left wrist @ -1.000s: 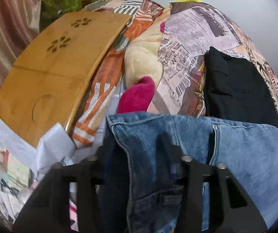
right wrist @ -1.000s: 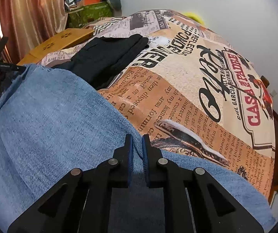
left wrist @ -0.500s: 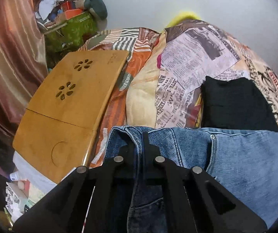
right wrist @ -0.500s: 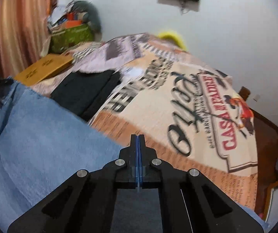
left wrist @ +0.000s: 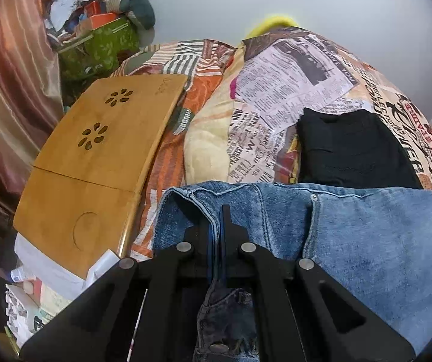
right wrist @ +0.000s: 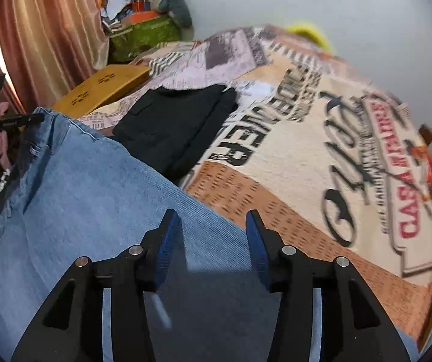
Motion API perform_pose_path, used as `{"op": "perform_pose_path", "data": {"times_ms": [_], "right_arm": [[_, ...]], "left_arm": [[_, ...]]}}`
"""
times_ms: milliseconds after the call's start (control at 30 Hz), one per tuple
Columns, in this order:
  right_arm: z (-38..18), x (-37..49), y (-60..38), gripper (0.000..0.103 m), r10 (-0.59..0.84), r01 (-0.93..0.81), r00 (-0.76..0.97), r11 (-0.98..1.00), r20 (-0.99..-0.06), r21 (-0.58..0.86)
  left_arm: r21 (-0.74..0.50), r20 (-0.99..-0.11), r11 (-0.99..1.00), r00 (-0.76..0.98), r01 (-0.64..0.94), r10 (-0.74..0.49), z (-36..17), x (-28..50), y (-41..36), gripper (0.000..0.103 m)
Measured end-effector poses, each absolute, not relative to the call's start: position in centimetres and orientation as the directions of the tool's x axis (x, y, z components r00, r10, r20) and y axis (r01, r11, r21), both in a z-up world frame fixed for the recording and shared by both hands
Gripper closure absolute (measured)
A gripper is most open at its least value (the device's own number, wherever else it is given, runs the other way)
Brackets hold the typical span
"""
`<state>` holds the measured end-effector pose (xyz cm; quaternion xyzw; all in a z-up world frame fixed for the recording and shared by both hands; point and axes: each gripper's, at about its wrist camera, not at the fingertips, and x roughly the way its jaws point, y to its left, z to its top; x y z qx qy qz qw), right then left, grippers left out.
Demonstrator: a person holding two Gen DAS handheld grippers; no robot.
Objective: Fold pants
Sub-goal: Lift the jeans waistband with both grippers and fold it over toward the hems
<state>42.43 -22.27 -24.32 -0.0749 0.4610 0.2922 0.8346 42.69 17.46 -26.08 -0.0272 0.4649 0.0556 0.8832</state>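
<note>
One green box far left heaped with clutter, left gripper clamped on jeans waistband, right gripper just released, jaws parted above denim.

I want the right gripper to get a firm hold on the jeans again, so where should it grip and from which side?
Take the jeans at their near right edge, just under the right gripper, whose fingers have just opened with nothing pressed between them. Come down from above and slide one finger under that edge; the denim lies flat there, and the left gripper already pinches the waistband end.
</note>
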Motion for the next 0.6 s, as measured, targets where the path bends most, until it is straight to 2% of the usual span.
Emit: {"op": "perform_pose_path", "data": {"times_ms": [167,333,500,600], "right_arm": [[-25.8,42.8,-22.0,0.057,0.448,-0.565,0.296,0.794,-0.844,0.223],[-26.1,41.0,-22.2,0.069,0.437,-0.576,0.337,0.796,-0.834,0.185],[-25.2,39.2,-21.2,0.085,0.374,-0.582,0.449,0.812,-0.812,0.052],[-24.0,38.7,-21.1,0.090,0.358,-0.578,0.516,0.816,-0.778,-0.009]], "left_arm": [[-0.012,-0.825,0.996,0.564,-0.091,0.042,-26.0,41.9,16.9,0.100],[-0.008,-0.825,0.996,0.563,-0.088,0.043,-26.1,41.7,16.4,0.100],[-0.016,-0.823,0.995,0.566,-0.102,0.045,-25.3,41.3,16.1,0.100],[-0.006,-0.817,0.995,0.574,-0.095,0.050,-24.1,40.8,16.0,0.100]]}}
